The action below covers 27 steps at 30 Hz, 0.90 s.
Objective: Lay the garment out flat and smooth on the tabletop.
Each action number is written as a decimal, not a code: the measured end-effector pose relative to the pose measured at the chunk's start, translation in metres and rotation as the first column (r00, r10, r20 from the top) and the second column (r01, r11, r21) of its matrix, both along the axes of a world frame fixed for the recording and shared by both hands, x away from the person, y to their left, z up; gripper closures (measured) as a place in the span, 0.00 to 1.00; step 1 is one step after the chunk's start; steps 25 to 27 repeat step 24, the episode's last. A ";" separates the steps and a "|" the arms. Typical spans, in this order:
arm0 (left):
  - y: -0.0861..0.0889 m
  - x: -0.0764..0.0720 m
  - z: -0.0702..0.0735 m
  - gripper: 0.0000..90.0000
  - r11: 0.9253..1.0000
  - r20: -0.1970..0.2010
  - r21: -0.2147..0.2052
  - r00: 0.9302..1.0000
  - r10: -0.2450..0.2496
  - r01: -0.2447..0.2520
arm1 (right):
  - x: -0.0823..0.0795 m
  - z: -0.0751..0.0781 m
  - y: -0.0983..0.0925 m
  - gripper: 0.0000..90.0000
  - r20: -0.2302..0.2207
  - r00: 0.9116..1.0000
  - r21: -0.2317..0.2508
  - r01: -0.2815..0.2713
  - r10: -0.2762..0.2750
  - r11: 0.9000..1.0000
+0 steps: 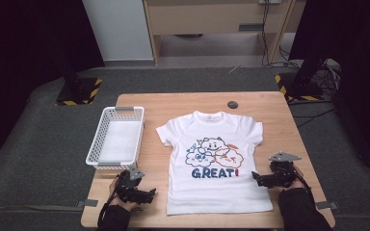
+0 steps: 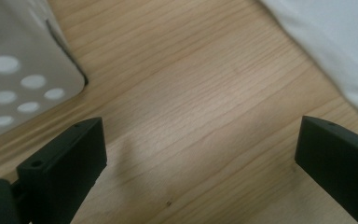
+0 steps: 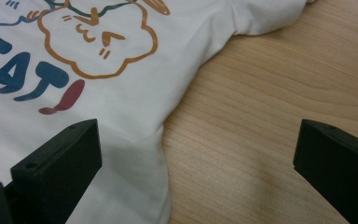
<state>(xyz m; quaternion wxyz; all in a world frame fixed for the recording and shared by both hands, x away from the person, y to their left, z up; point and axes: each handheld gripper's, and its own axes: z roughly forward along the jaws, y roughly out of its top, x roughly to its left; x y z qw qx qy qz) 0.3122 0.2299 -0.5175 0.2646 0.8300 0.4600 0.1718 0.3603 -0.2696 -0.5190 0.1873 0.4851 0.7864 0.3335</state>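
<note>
Right gripper (image 1: 262, 178), lower right, jaws spread, at the T-shirt (image 1: 217, 163) side edge. Shirt: flat, frame centre, long axis running away from camera. Left gripper (image 1: 144, 192), spread, farther off near basket (image 1: 118, 137).

High view overlooks the table (image 1: 270, 103); both close gripper views share its T-shirt (image 1: 212, 159)

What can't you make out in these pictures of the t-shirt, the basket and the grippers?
- T-shirt back: underneath, against the table.
- Small dark disc, high view: too small to identify.
- Basket, left gripper view: cut off by the edge.
- Print, right gripper view: cut off at top and left.
</note>
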 end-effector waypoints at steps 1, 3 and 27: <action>0.003 0.000 0.000 0.02 1.000 0.005 -0.002 1.000 0.009 -0.009 | -0.001 0.000 -0.002 0.01 0.001 1.000 0.004 0.004 -0.004 1.000; 0.010 -0.001 0.001 0.02 1.000 0.021 -0.010 0.999 0.026 -0.026 | -0.001 -0.001 -0.007 0.01 0.003 1.000 0.003 0.011 -0.011 1.000; 0.060 -0.012 -0.007 0.01 0.990 0.033 0.021 0.989 0.141 -0.142 | -0.007 -0.008 -0.042 0.02 -0.009 0.998 -0.056 0.059 -0.059 0.997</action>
